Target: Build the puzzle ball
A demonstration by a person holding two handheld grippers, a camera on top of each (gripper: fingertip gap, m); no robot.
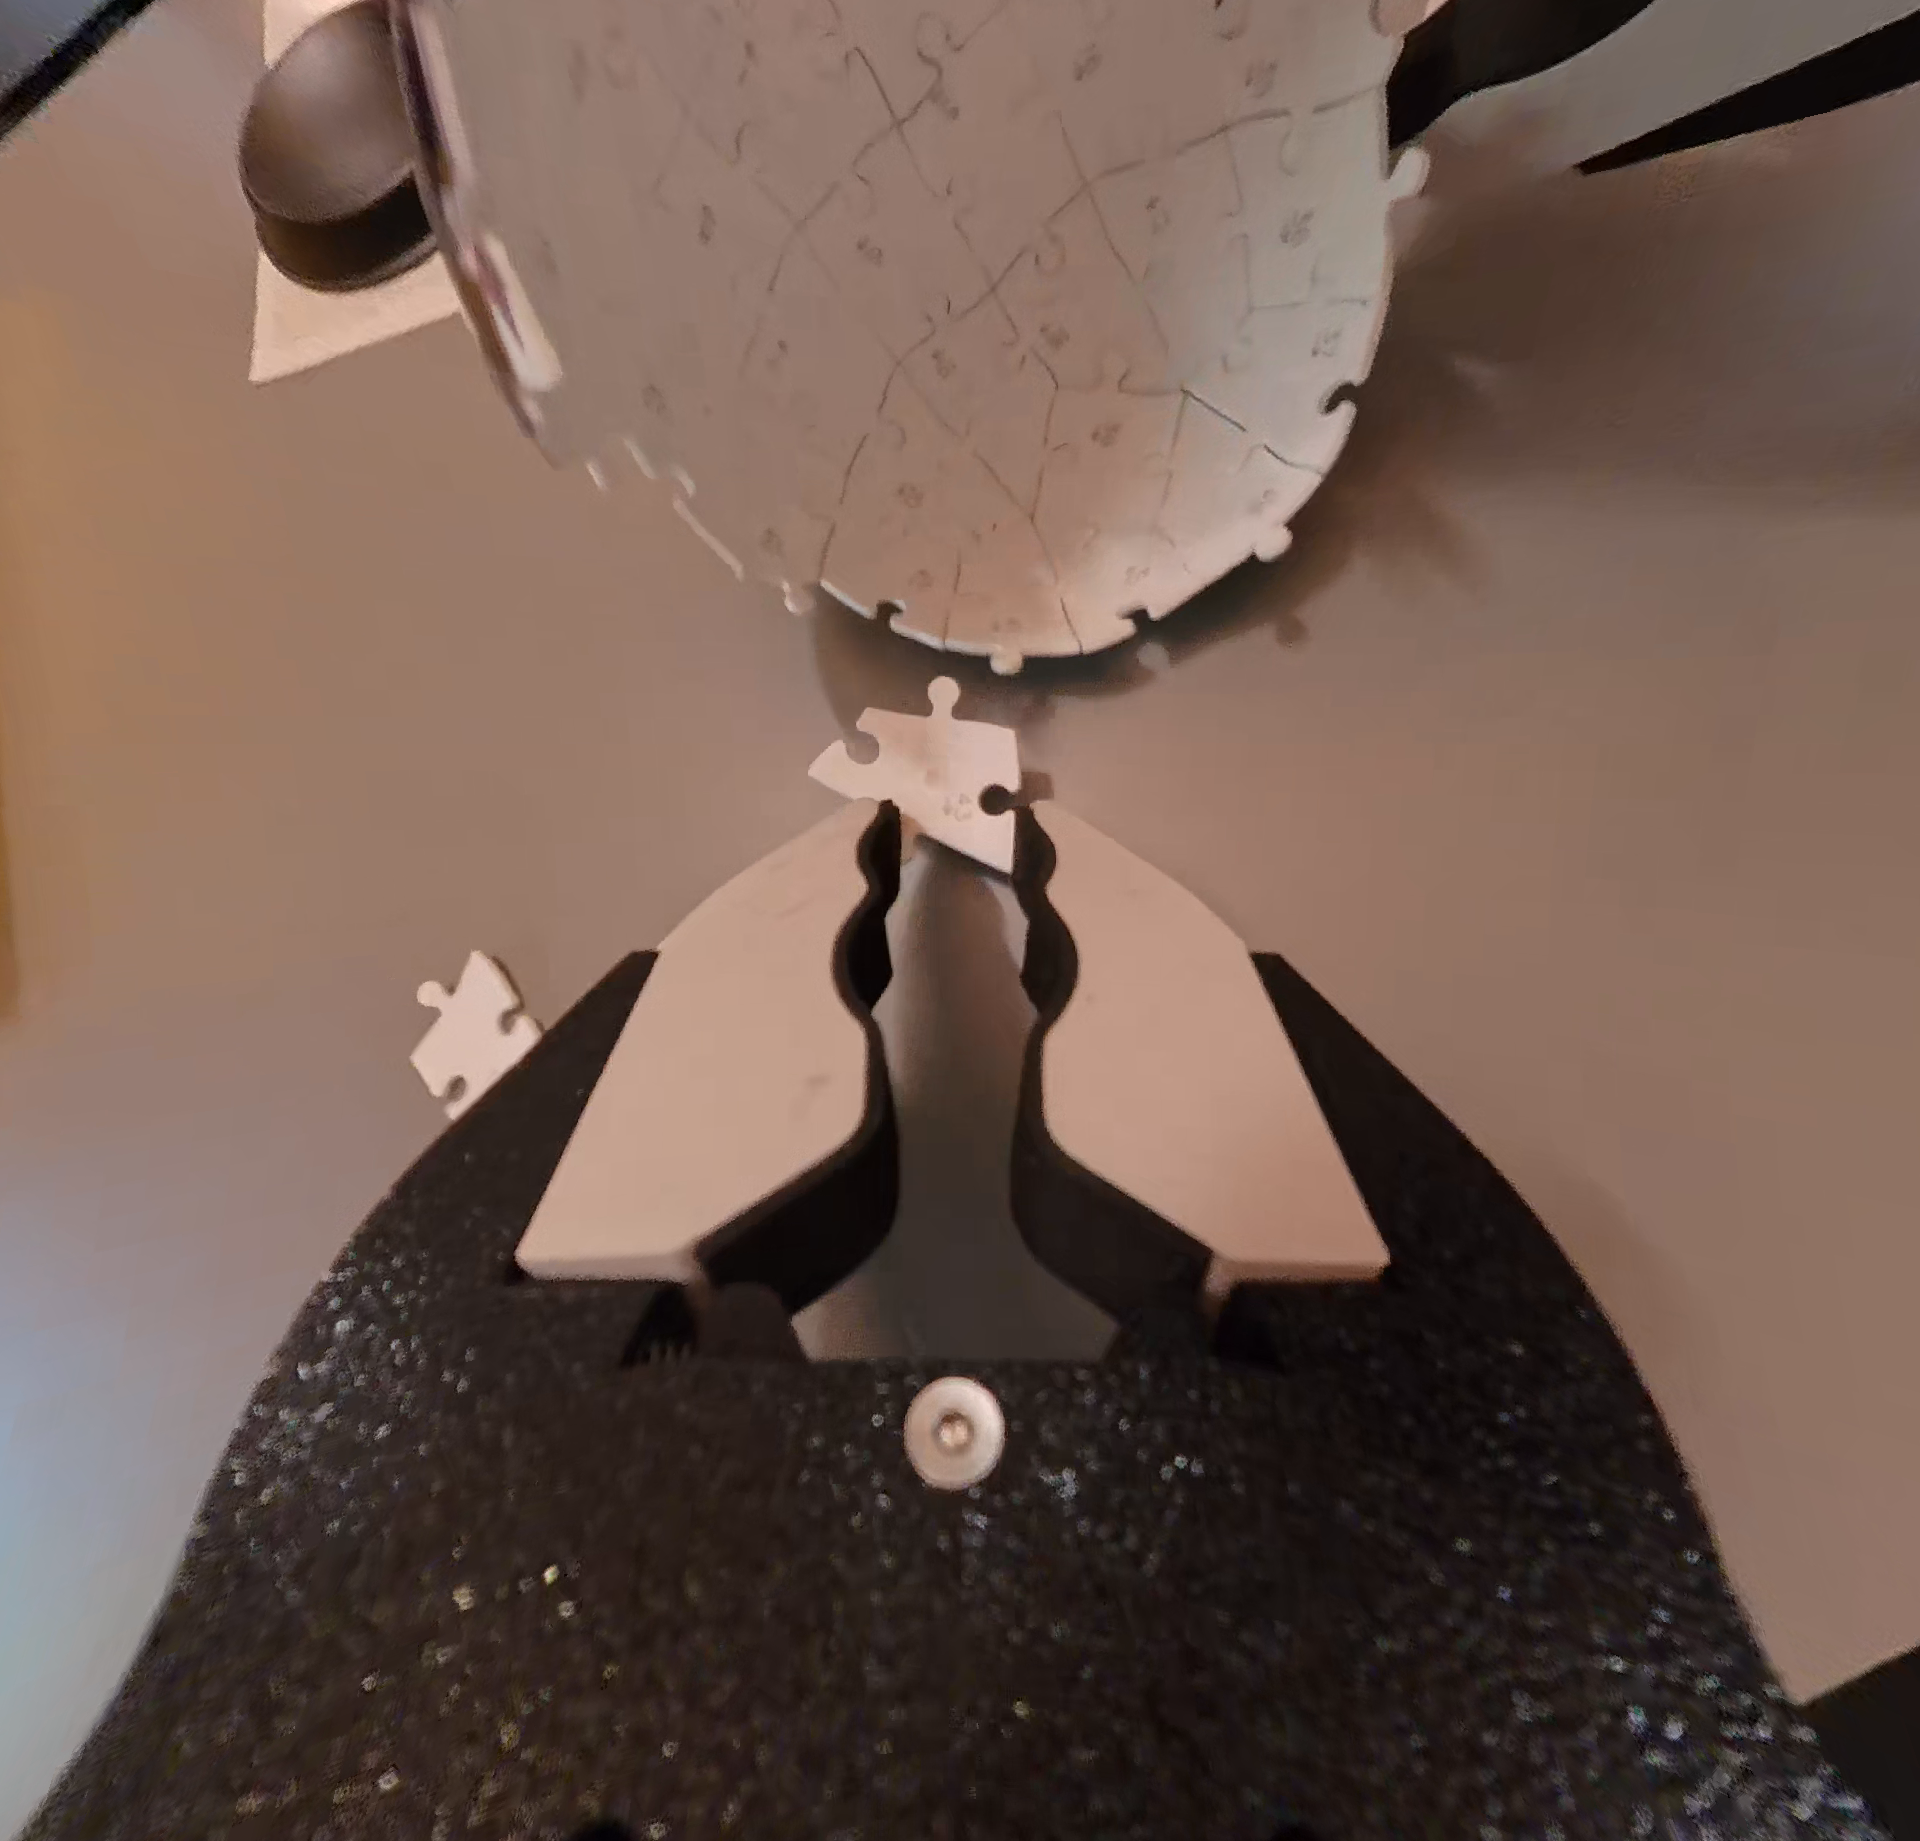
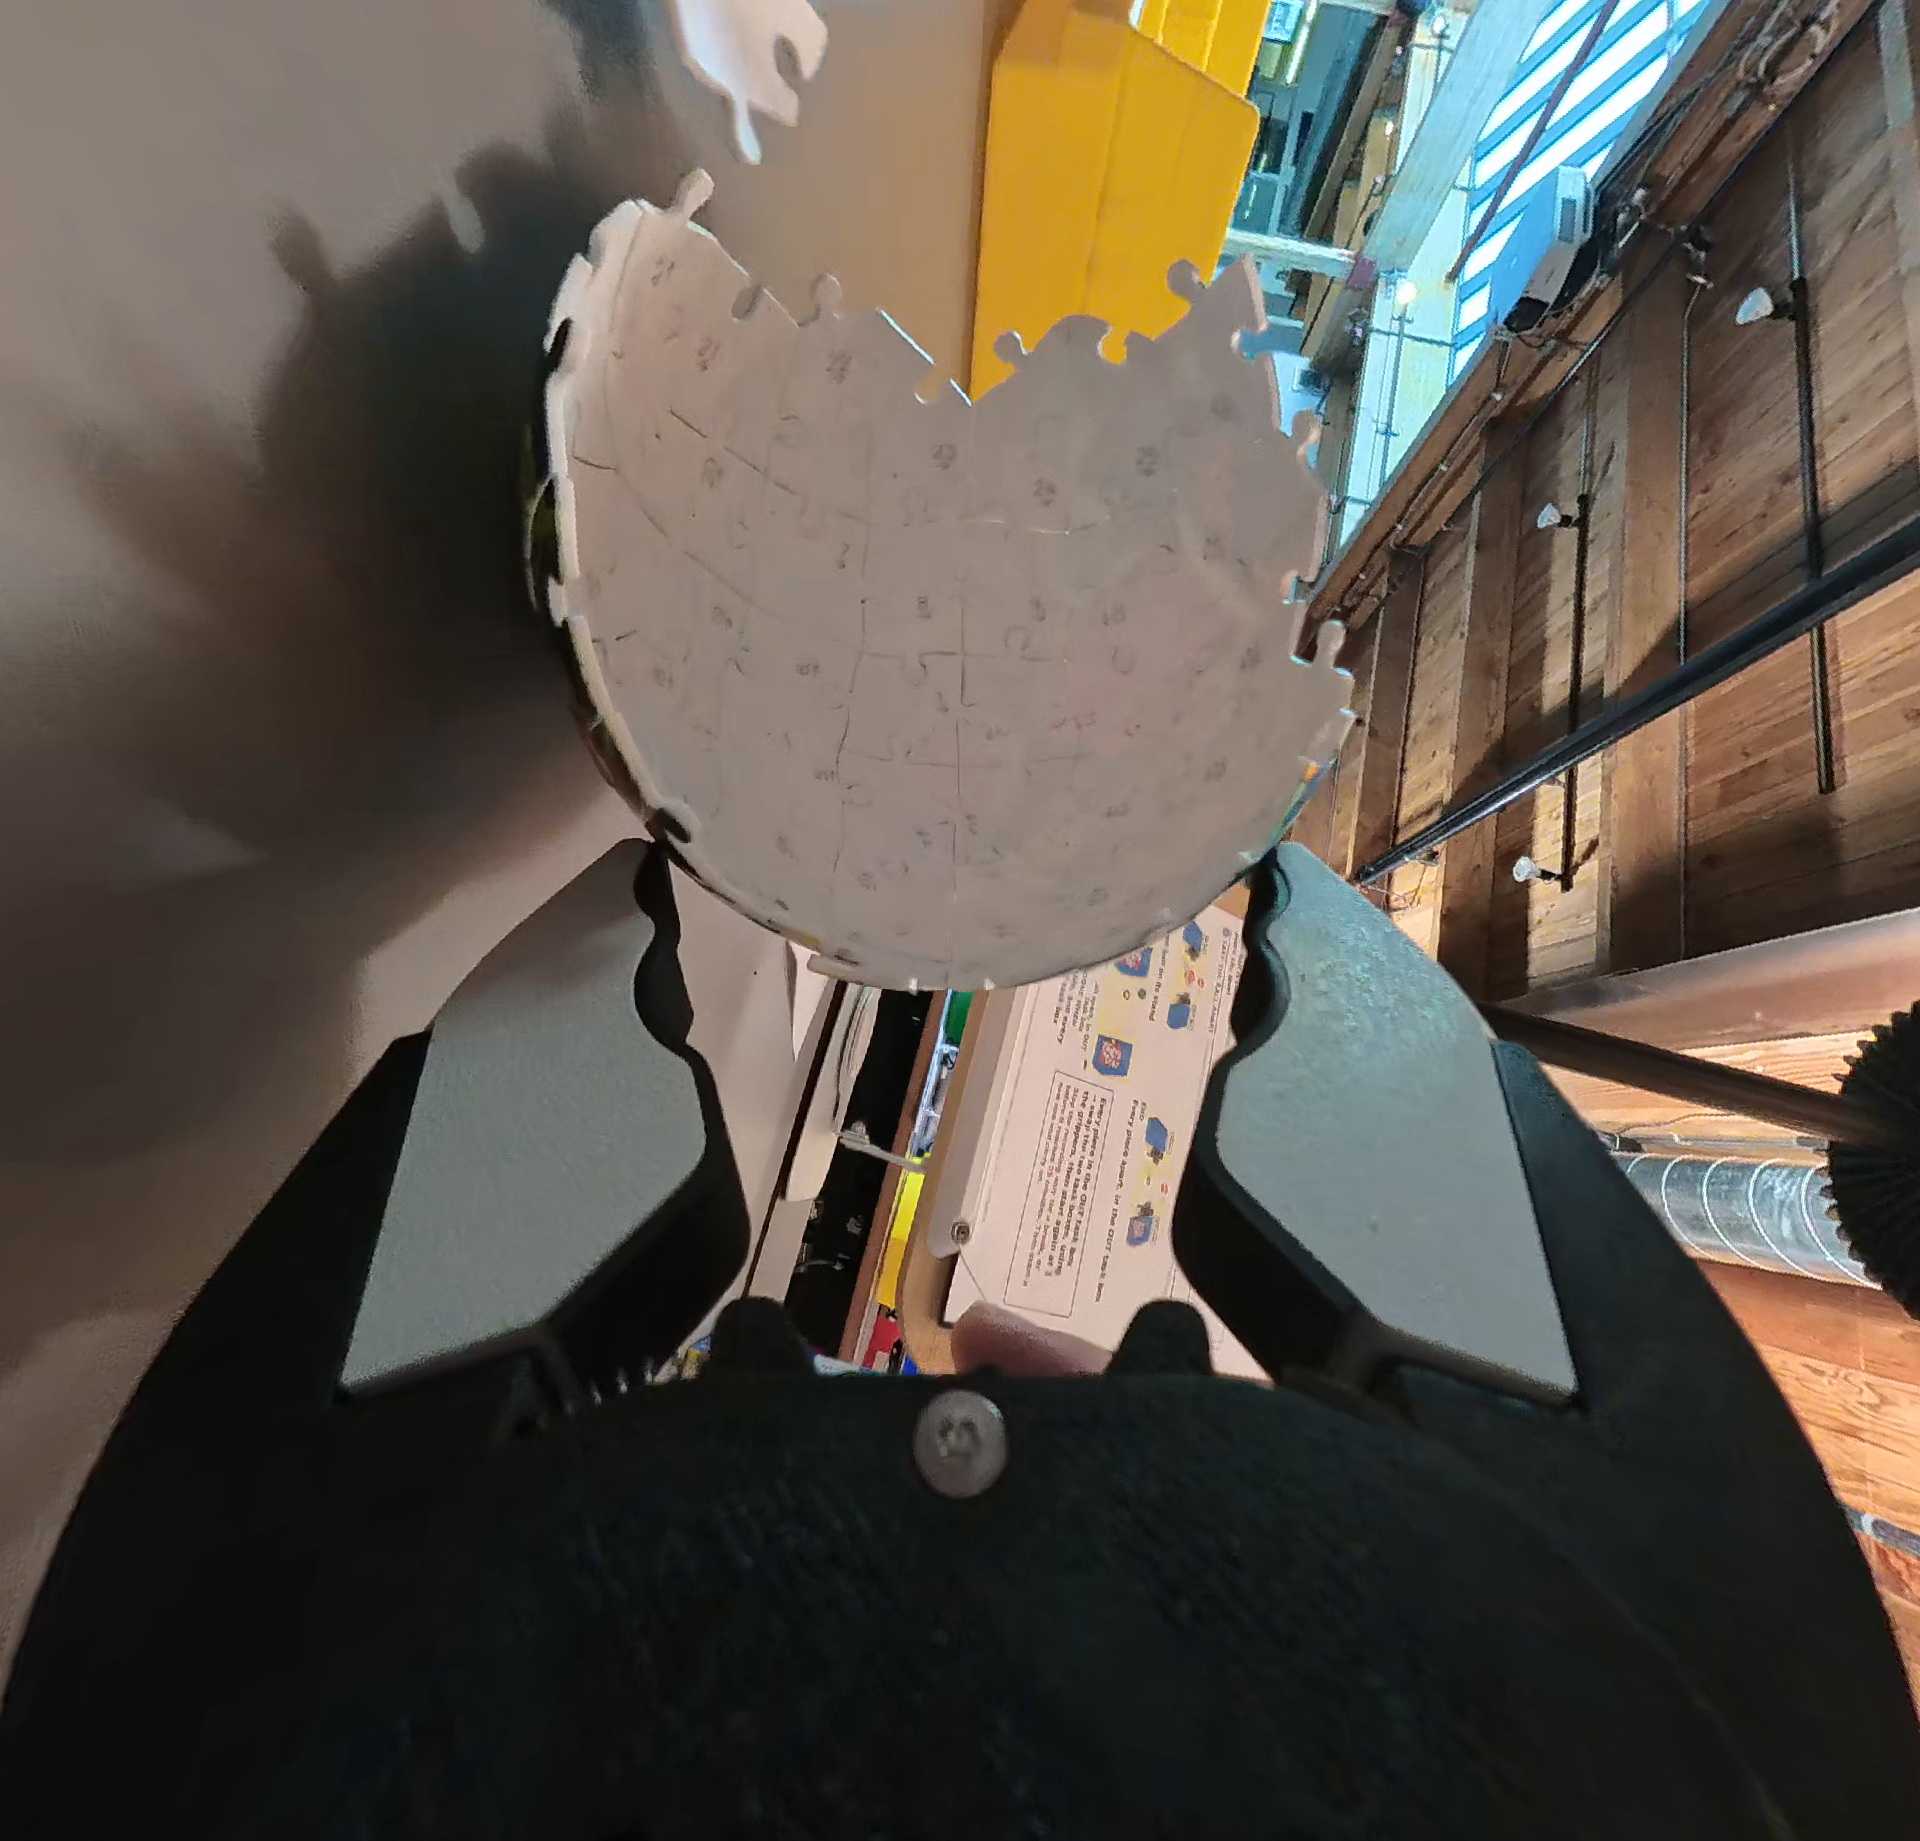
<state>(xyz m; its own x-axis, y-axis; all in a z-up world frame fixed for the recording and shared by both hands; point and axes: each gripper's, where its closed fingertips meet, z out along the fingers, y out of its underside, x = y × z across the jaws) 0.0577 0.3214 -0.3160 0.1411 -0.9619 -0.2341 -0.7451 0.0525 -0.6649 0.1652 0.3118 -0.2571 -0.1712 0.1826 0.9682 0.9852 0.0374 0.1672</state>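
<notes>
Left wrist view, left hand-held gripper [image 1: 951, 825] pinching loose piece [image 1: 928, 765], right hand-held gripper [image 2: 956, 861] clasping blurred puzzle ball [image 2: 935, 628]

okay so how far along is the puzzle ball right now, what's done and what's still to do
Done: roughly a half shell is joined, with a jagged open rim. In hand: the right tongs grip that shell at its lower edge, and the left tongs pinch one loose piece just short of the rim, not yet fitted. Left: that piece, another loose piece on the table, and the rest of the sphere.
</notes>
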